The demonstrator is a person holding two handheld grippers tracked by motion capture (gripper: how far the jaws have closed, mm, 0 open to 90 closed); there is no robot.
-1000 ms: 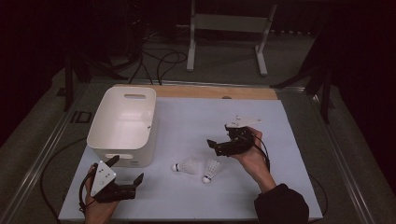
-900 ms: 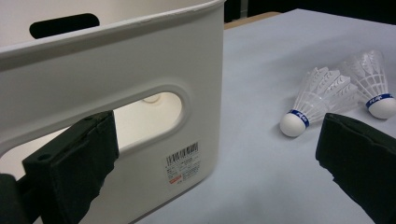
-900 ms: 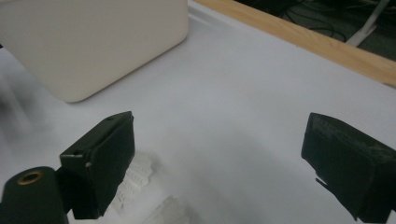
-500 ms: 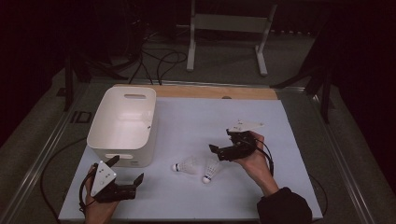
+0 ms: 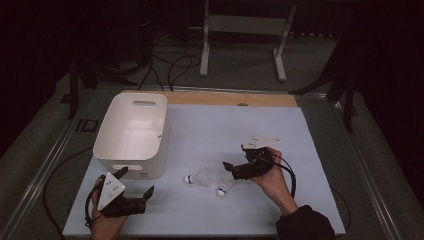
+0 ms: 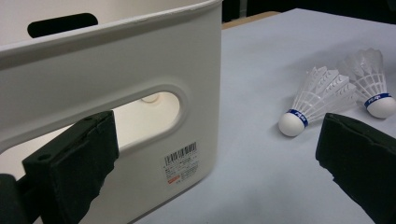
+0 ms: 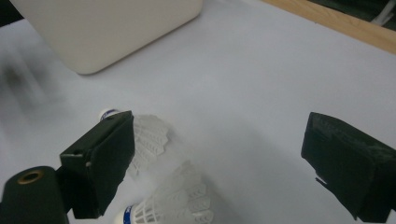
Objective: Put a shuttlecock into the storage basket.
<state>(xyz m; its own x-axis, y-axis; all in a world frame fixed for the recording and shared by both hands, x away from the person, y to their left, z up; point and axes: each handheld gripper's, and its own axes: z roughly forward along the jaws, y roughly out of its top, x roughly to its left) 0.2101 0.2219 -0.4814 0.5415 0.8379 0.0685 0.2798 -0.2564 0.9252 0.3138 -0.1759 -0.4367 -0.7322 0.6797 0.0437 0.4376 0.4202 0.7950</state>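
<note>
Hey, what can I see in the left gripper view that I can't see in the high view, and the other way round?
The left gripper view alone shows the barcode sticker on the white plastic bin's near wall, and the blue bands round the cork ends of the two white feathered shuttlecocks.

The high view alone takes in both hands, the open right gripper close by the shuttlecocks, the open left gripper, the wooden strip along the table's far edge, and a metal stand on the floor beyond.

Both show the bin with its handle slot, the two shuttlecocks and the white table sheet.
</note>
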